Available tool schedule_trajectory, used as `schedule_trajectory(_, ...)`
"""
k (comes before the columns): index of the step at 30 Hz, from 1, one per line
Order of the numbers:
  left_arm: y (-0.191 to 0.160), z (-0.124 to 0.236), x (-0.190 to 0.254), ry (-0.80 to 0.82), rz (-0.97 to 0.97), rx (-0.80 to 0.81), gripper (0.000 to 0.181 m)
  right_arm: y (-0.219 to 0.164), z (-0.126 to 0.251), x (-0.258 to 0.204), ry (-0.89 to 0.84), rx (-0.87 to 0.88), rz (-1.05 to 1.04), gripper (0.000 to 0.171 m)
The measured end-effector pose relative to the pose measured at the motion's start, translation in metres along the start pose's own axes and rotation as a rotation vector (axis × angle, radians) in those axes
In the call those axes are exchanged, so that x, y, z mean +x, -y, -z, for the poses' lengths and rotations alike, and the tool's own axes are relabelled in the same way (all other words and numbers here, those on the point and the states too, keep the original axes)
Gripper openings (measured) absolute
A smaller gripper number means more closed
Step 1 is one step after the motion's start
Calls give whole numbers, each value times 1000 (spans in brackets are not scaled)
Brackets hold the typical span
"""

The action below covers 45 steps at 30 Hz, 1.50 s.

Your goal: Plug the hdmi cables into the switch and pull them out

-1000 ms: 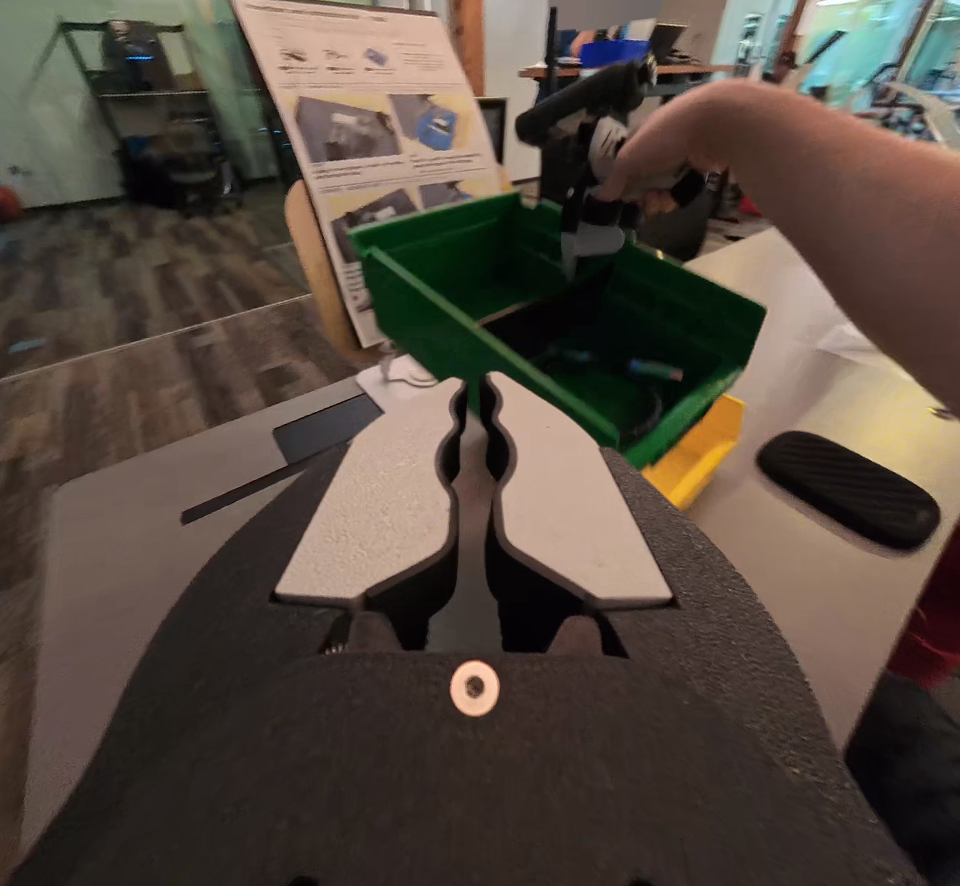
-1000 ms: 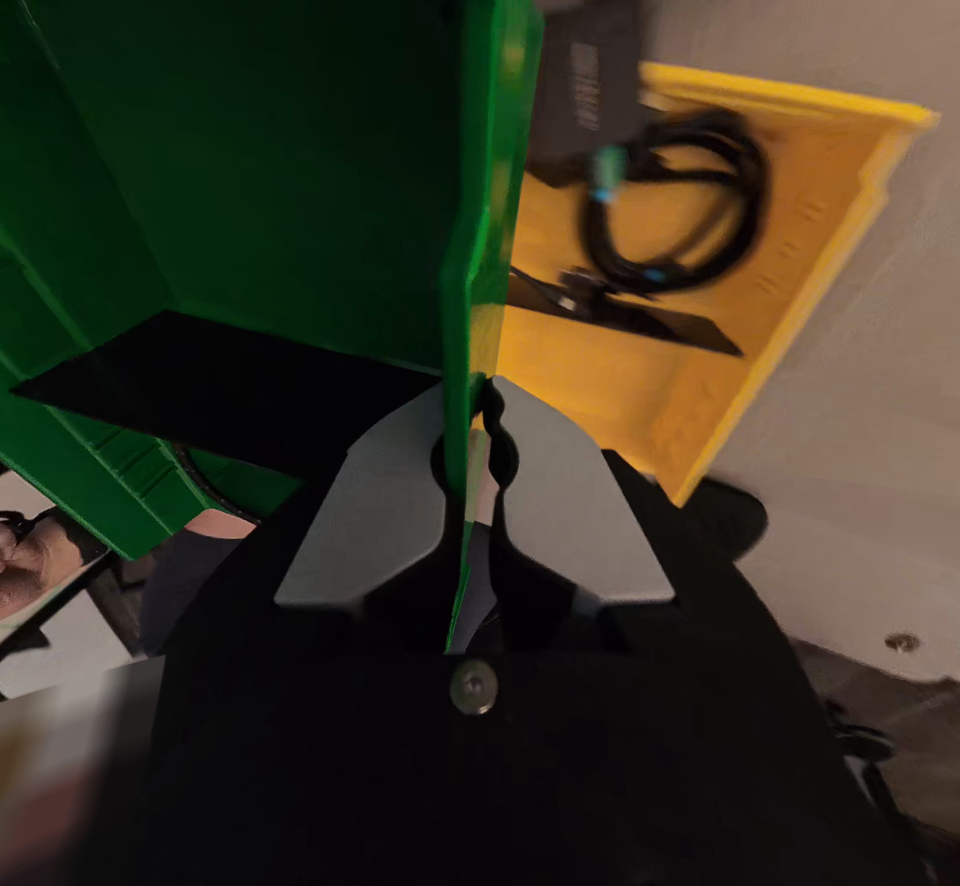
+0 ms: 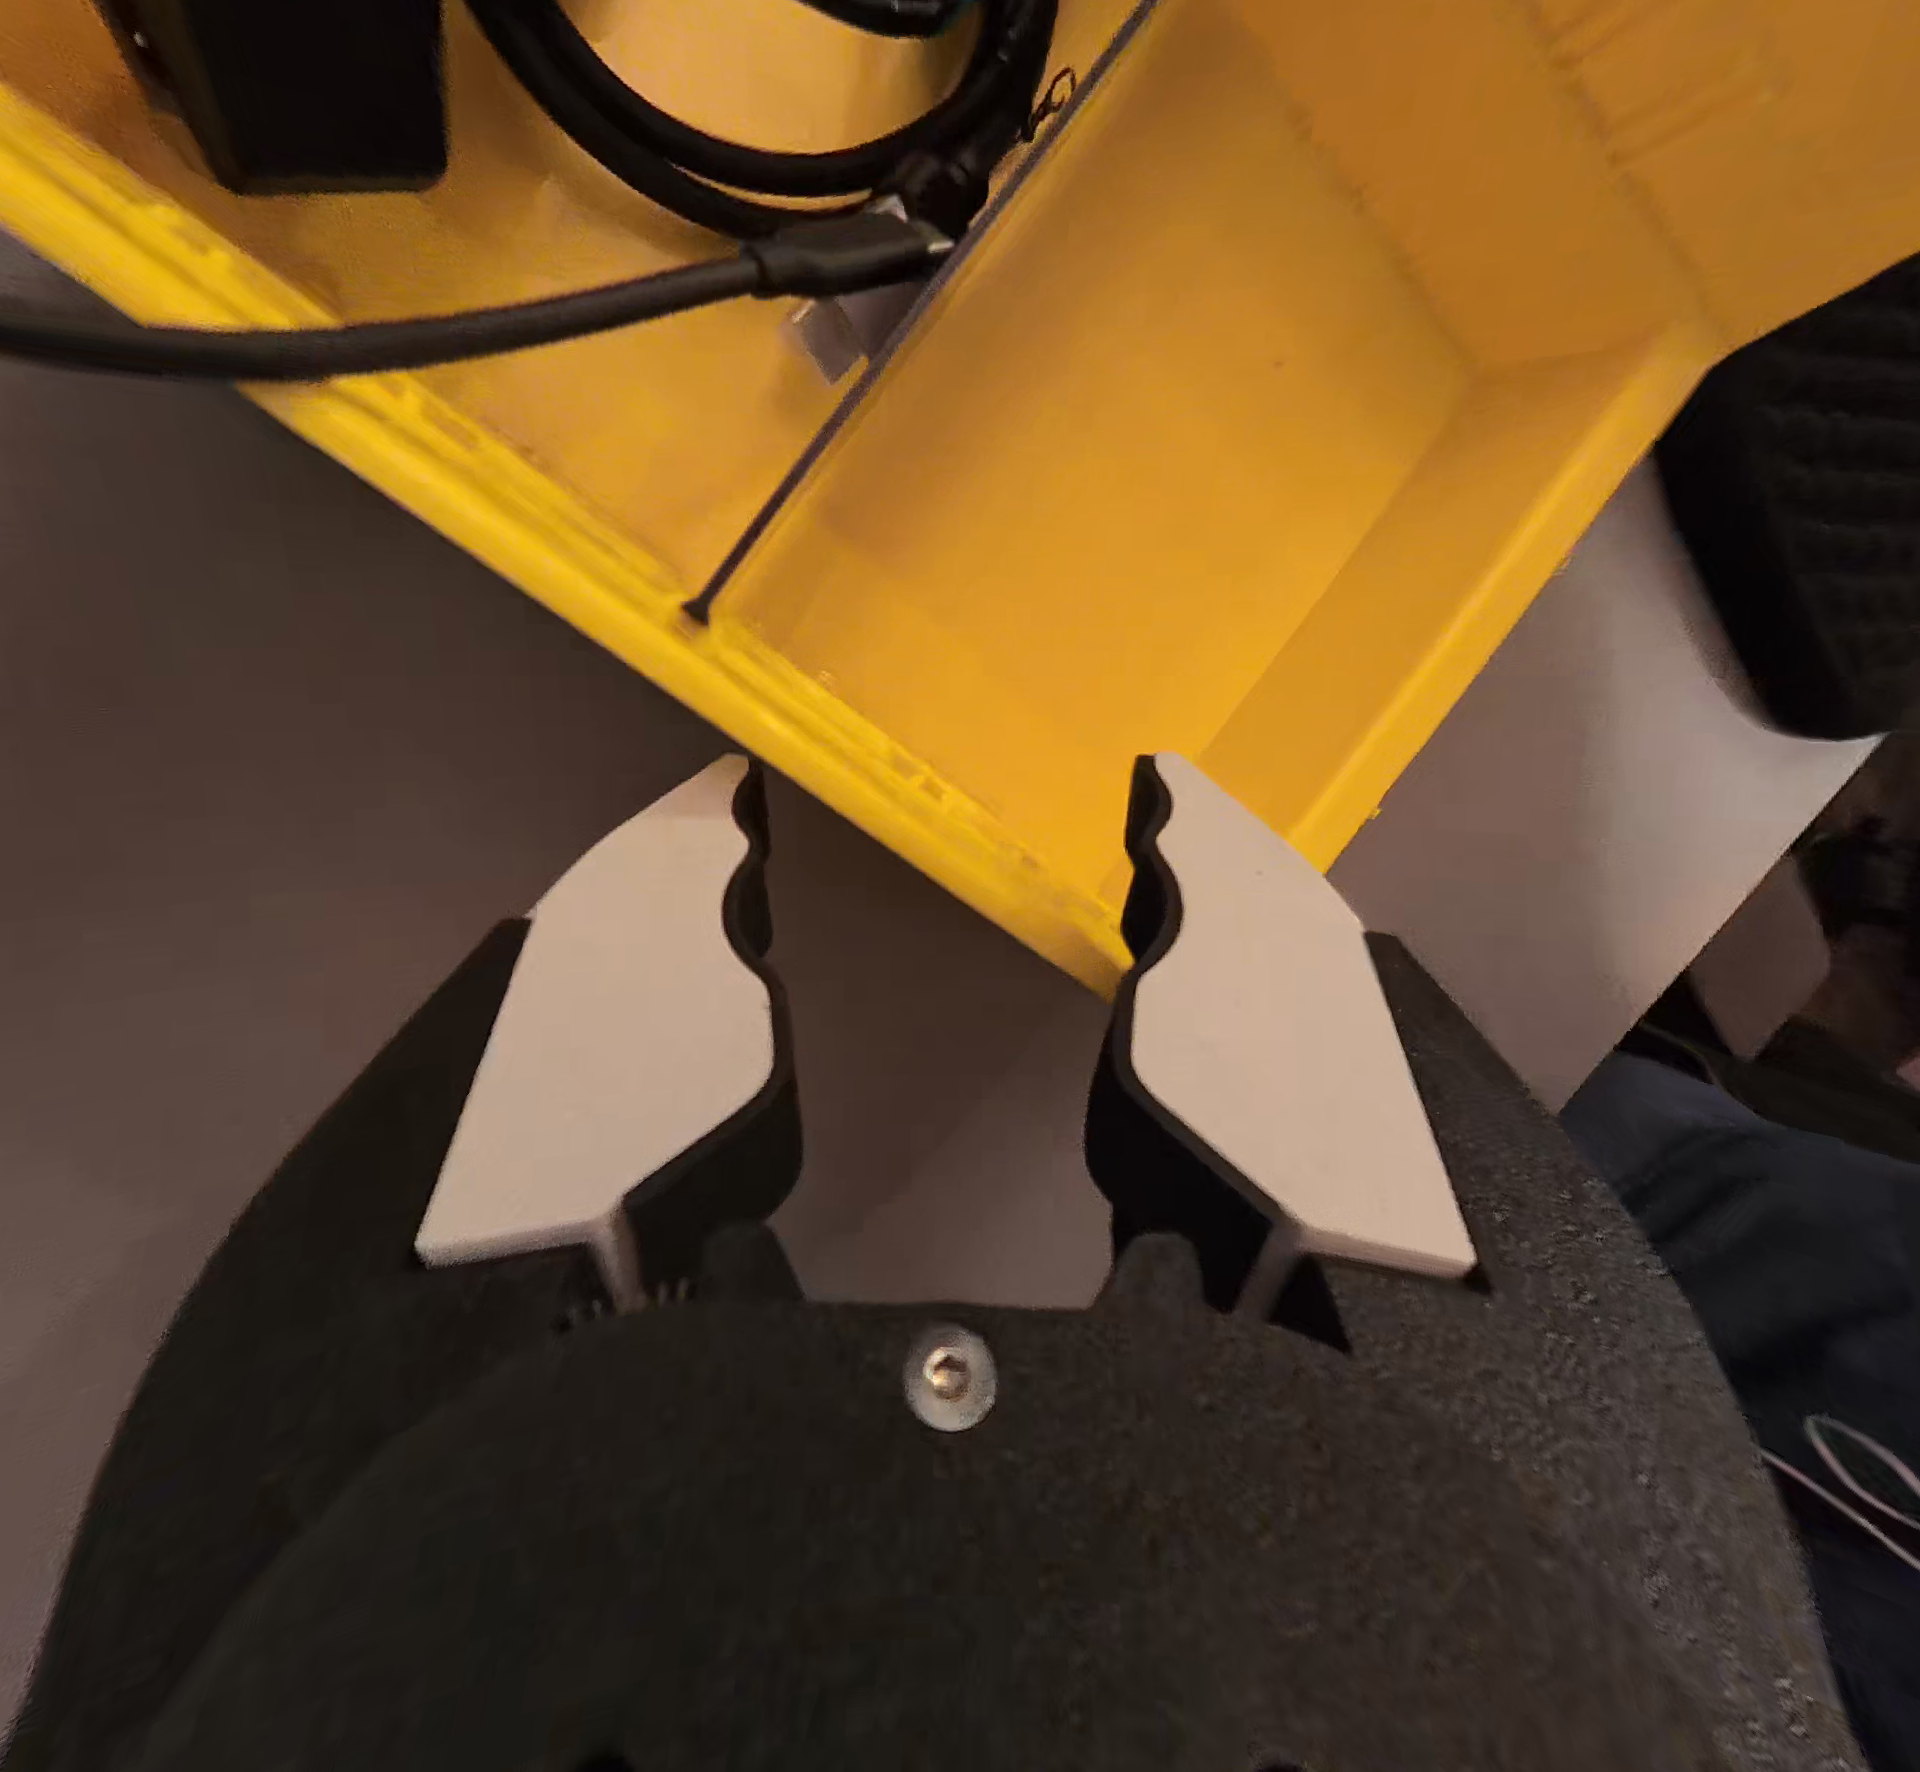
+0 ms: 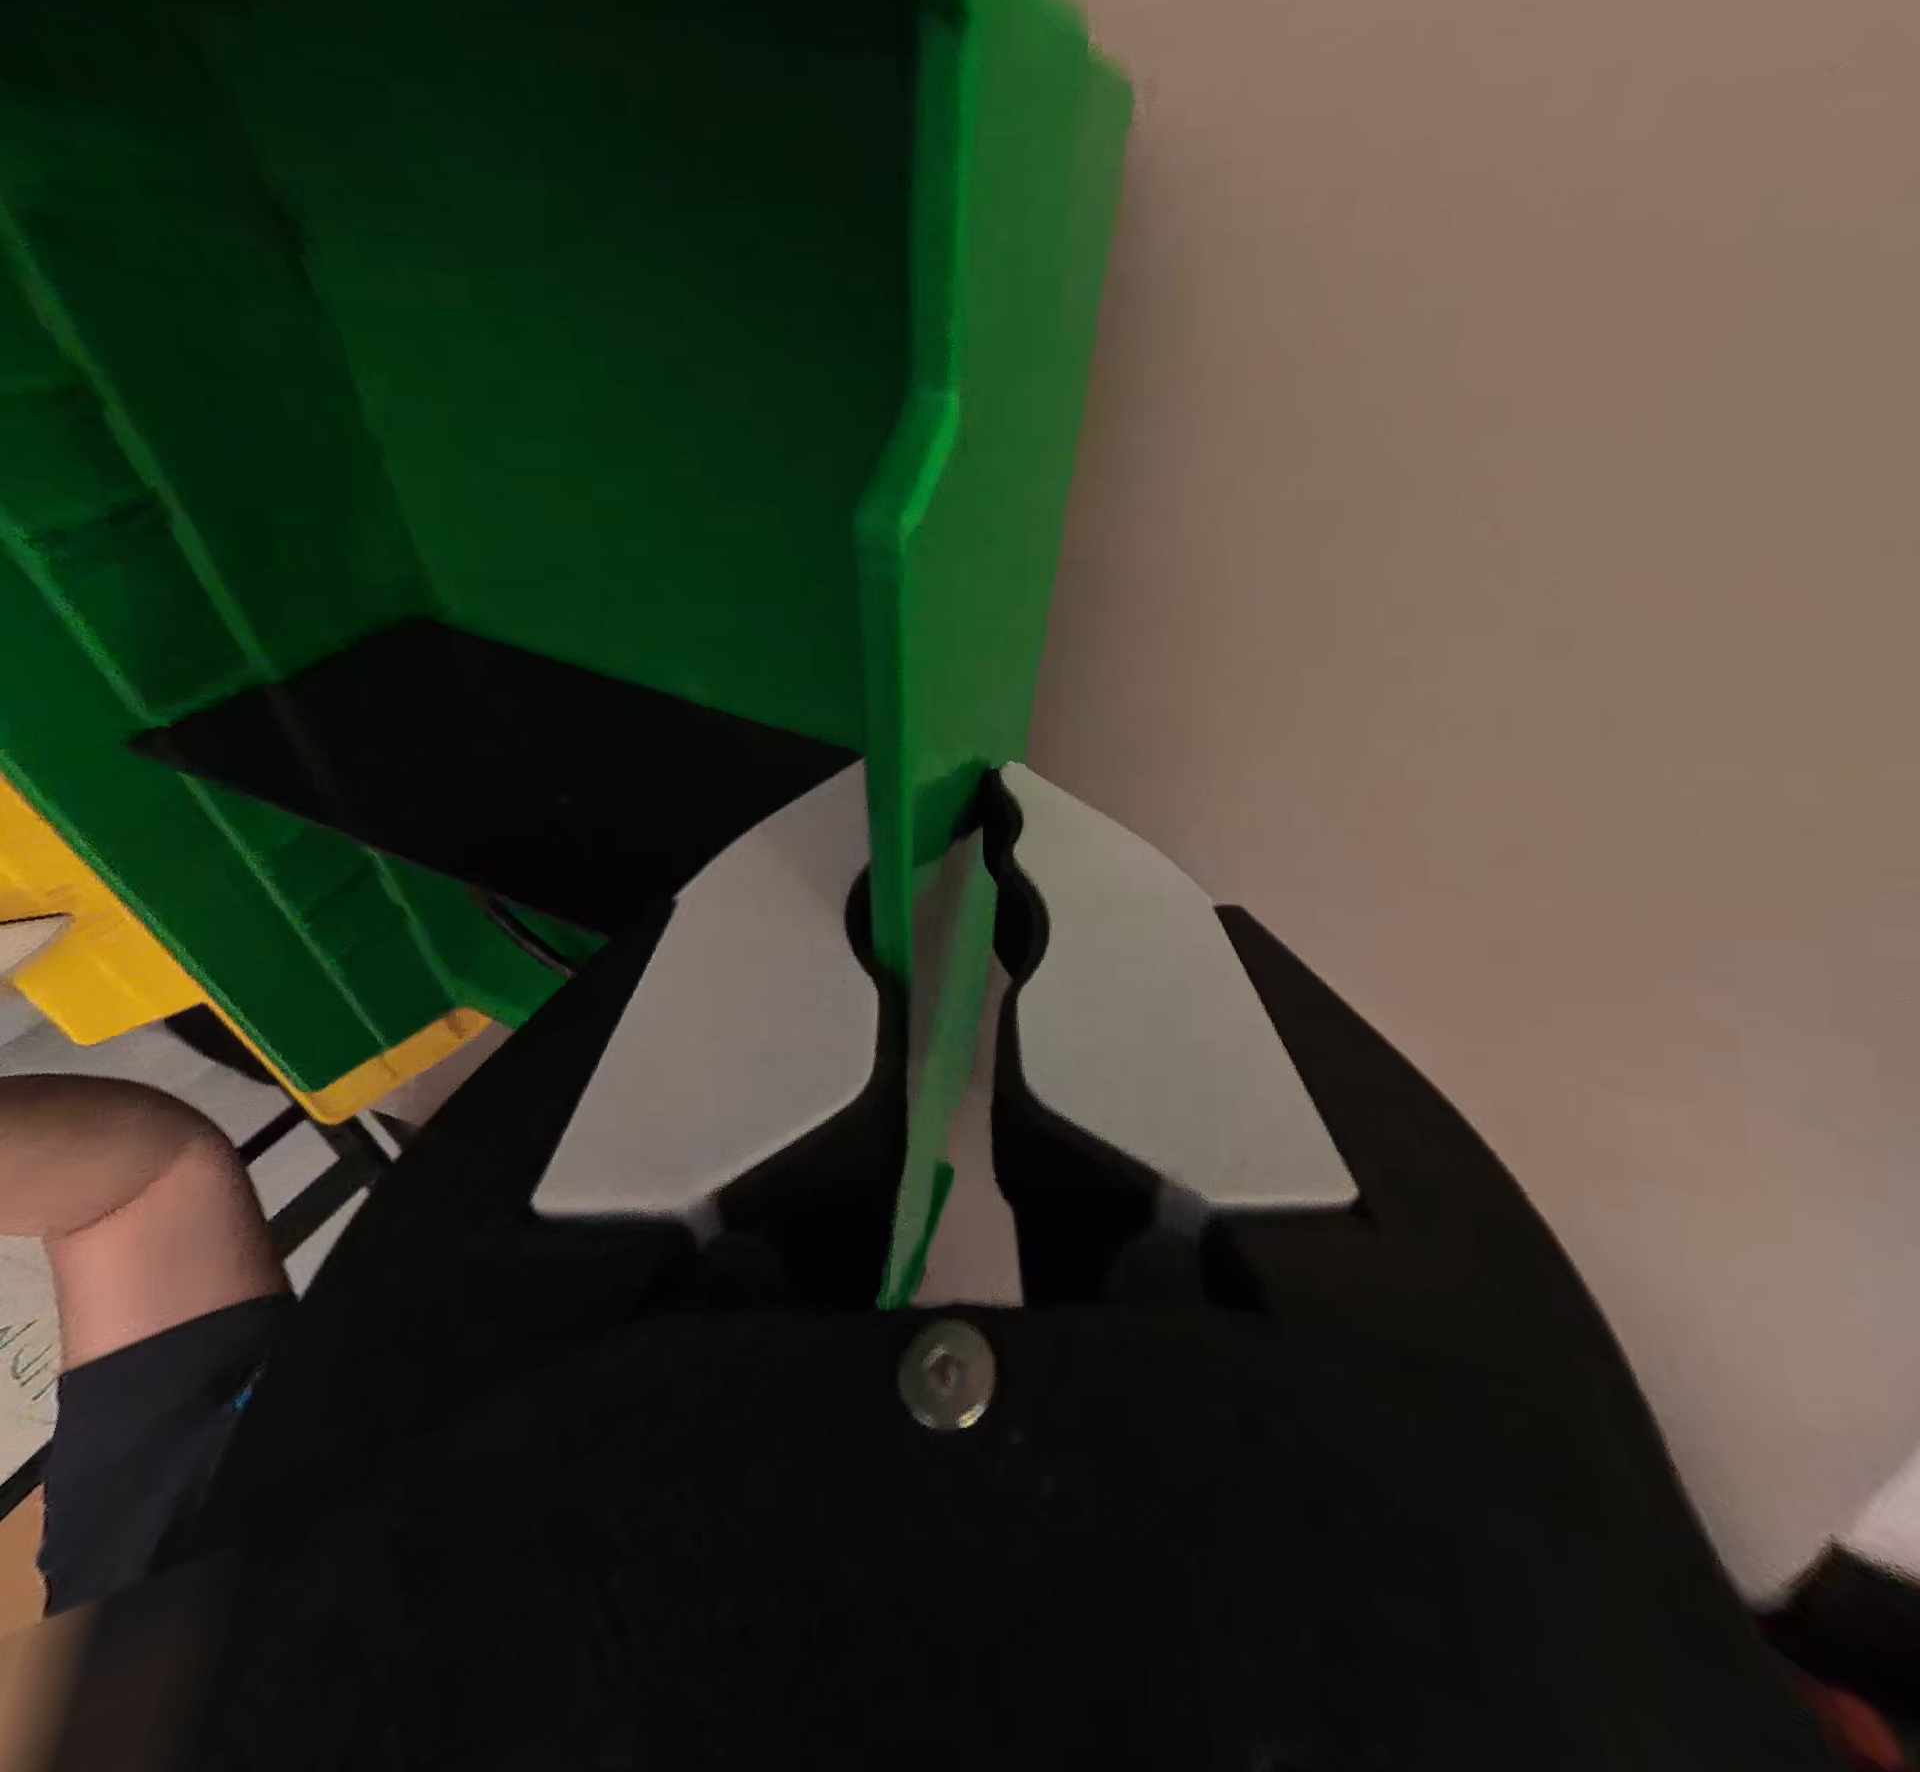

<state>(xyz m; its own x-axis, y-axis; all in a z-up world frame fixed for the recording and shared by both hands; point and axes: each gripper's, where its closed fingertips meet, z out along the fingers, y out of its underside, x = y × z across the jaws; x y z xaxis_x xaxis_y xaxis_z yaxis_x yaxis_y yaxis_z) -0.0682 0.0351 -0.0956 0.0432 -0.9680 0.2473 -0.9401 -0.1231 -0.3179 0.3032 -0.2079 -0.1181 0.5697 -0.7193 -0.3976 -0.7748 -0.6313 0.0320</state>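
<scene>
- 2 bins show: our right gripper (image 4: 940, 777) is clamped on the green bin (image 4: 582, 351) wall, jaws nearly together with only that wall between them.
- Our left gripper (image 3: 940, 766) hangs with jaws wide apart and nothing held, at the yellow bin (image 3: 1091, 496) rim.
- The black switch (image 3: 301, 29) and coiled cables (image 3: 748, 91) lie in that bin's far compartment, beyond its divider (image 3: 883, 372); 1 cable trails over the rim.
</scene>
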Motion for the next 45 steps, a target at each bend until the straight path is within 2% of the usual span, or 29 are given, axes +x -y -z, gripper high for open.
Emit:
schedule_trajectory(6, -2, -1, -1, 140, -19, -162, 61, 18, -16, -15, -4, 82, 126, 14)
schedule_trajectory(8, -4, 0, -4, 166, -4, -208, 54, 20, -15, -15, -17, 159, 120, 13)
schedule_trajectory(11, -1, 7, -19, 219, 31, -228, 35, 21, -14, -19, 30, 304, 93, 20)
schedule_trajectory(13, -2, 11, -29, 253, 31, -247, 40, 18, -12, -19, 47, 365, 104, 20)
schedule_trajectory(14, -5, 12, -30, 250, 42, -268, 33, 13, -11, -17, 36, 346, 113, 16)
schedule_trajectory(16, -12, 16, -41, 299, 46, -320, 31, 3, -7, -16, 0, 290, 128, 15)
schedule_trajectory(19, -25, 29, -73, 471, -18, -395, 27, -3, -4, -16, -54, 286, 217, 13)
schedule_trajectory(21, -34, 39, -100, 597, -50, -423, 30, -4, -4, -17, -10, 285, 210, 15)
schedule_trajectory(23, -43, 48, -119, 651, -53, -424, 30, -6, -4, -19, 51, 278, 209, 19)
schedule_trajectory(26, -56, 57, -135, 621, 25, -383, 24, -9, -3, -21, 110, 274, 227, 23)
schedule_trajectory(30, -75, 67, -151, 543, 119, -316, 20, -8, -3, -20, 103, 268, 220, 23)
schedule_trajectory(38, -142, 101, -190, 507, 350, -241, 18, -4, -6, -20, 119, 267, 182, 23)
schedule_trajectory(45, -187, 123, -219, 346, 666, 9, 12, 1, -14, -22, 177, 253, 165, 27)
